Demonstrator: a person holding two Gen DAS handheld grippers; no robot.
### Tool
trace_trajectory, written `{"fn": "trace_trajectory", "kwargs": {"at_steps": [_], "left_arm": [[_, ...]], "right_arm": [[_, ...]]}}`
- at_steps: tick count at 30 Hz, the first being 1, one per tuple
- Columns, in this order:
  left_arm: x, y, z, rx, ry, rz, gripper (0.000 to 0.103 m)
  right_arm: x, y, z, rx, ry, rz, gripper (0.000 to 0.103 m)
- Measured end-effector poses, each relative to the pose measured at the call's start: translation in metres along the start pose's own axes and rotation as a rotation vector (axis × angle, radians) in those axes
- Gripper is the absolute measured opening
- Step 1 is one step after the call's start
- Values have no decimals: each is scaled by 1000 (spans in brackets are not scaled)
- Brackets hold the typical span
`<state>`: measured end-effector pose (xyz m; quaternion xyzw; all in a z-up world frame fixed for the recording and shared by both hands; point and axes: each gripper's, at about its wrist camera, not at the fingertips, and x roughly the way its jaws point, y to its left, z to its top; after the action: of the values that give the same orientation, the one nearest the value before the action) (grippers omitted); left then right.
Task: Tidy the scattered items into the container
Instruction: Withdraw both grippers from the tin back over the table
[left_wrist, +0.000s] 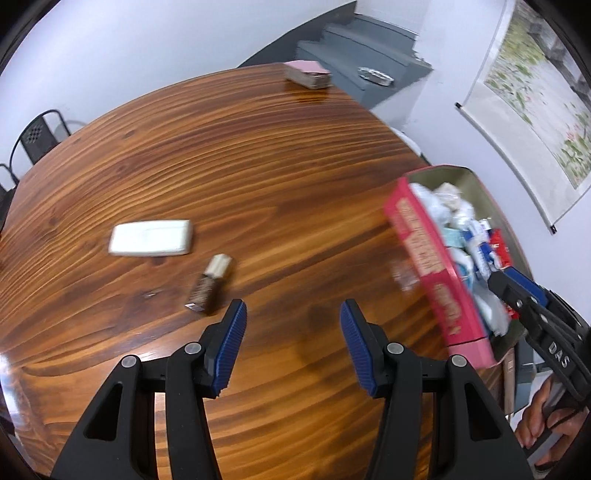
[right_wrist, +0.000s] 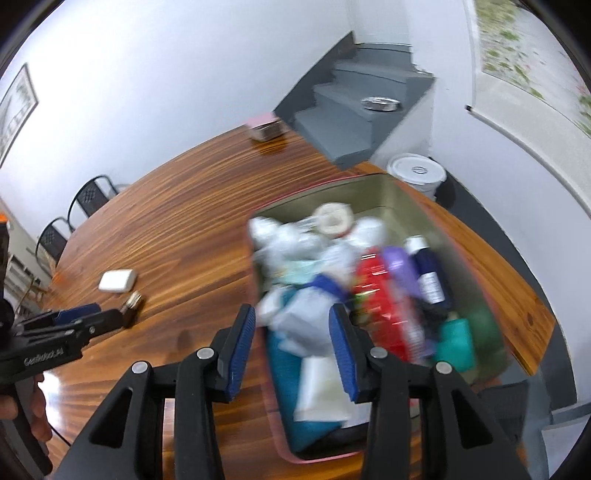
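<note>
The left gripper (left_wrist: 293, 345) hangs over bare table (left_wrist: 258, 166) with its jaws apart and nothing between them, aimed toward the two loose items left on the wood: a small brown bottle (left_wrist: 211, 286) lying on its side just beyond the left finger, and a white packet (left_wrist: 151, 237) a little farther off. The right gripper (right_wrist: 291, 345) is over the near end of the tin (right_wrist: 388, 188), jaws also apart and empty, with the heap of packets, tubes and bottles under it. The tin sits at the right edge of the table and is already piled high, so the main risk is overflow: one more thing dropped on top may slide off the heap and over the rim, or off the table altogether. The bottle is round and on its side, so I judge that a finger nudging it before the jaws close would send it rolling away to the left. The packet is flat and low, so the pads may skate over it or pinch only its wrapper. The two grippers work close together near the tin, and a carry from the left could clip the right one. A pink box (left_wrist: 308, 74) at the far end may count as a further item and is a long reach.
</note>
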<state>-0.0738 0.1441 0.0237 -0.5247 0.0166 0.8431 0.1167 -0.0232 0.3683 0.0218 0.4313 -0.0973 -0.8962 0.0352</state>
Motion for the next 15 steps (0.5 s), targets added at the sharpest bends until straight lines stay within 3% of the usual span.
{"fn": "trace_trajectory", "kwargs": {"at_steps": [4, 15], "left_arm": [[-1, 31, -6, -15, 2, 9, 56], [6, 100, -21, -61, 25, 6, 56]], "right_arm": [[3, 35, -9, -47, 12, 19, 65], [26, 98, -33, -99, 104, 48, 69]]}}
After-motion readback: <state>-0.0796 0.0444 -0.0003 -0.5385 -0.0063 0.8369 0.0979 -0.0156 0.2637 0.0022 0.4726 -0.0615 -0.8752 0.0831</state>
